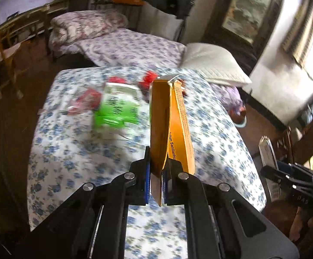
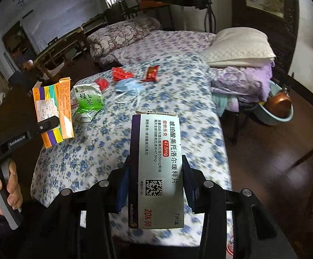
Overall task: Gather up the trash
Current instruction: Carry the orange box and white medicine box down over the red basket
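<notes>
Floral bed [image 2: 113, 142] carries the remaining trash beyond both tools: left tool [image 1: 156, 185] grips the orange box [image 1: 169, 125], right tool [image 2: 155, 183] grips the white medicine box [image 2: 156, 161]; green tea packet [image 2: 88, 101] lies nearer the left.

Seen from the right wrist, the bed [image 2: 178, 99] carries the loose trash on its far half. The tea packet [image 2: 88, 101] lies near the left edge; the face mask [image 2: 128, 87] lies to its right, toward the middle. Behind them, 2 wrappers [image 2: 121, 73] [image 2: 151, 72] lie side by side. A pillow [image 2: 238, 47] sits at the far right corner.
</notes>
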`<state>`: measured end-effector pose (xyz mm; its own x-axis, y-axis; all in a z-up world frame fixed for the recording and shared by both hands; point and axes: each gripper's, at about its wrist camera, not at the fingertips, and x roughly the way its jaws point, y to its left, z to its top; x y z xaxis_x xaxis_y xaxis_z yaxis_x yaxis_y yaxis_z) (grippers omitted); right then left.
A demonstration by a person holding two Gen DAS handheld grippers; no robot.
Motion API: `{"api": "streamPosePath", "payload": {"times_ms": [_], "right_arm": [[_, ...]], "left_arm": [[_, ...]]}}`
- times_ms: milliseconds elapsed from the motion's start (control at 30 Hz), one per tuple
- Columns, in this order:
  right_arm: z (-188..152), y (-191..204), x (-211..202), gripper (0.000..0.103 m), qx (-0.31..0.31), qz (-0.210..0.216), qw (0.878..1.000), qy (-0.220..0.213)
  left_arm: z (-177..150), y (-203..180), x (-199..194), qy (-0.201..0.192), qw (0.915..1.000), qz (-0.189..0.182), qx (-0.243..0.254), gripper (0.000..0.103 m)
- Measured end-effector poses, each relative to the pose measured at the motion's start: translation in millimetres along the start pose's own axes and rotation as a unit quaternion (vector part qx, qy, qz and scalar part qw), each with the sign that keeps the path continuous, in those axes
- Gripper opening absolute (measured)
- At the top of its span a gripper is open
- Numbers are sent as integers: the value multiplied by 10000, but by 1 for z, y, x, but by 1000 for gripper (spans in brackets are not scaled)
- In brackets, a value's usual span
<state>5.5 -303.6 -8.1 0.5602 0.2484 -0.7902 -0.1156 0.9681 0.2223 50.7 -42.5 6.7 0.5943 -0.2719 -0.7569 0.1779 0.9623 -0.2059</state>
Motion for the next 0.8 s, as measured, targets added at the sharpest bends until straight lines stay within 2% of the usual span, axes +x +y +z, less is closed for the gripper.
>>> {"api": "streamPosePath", "payload": {"times_ms": [100, 200, 400, 500, 533, 800], "right_arm": [[-10, -15, -8, 43, 61, -76, 10000, -10], [-27, -41, -19, 43, 217, -190, 9996, -27], [-68, -104, -37, 43, 798, -428, 9959, -13], [-94, -138, -46, 43, 1112, -553, 9923, -12], [-101, -147, -49, 43, 1193, -596, 9911, 2], [-183, -235, -48, 43, 2133, -967, 9714, 404]], "left_arm": [[-2, -23, 3, 123, 9996, -105, 212, 10], [-4, -63, 6, 233, 9976, -284, 591, 10], [-19, -148, 22, 632, 9861, -793, 1317, 10], [-36, -198, 37, 1013, 9725, -1231, 1696, 10], [-45, -221, 44, 1223, 9643, -1424, 1867, 10], [-113, -336, 85, 2127, 9195, -1789, 2778, 10]]}}
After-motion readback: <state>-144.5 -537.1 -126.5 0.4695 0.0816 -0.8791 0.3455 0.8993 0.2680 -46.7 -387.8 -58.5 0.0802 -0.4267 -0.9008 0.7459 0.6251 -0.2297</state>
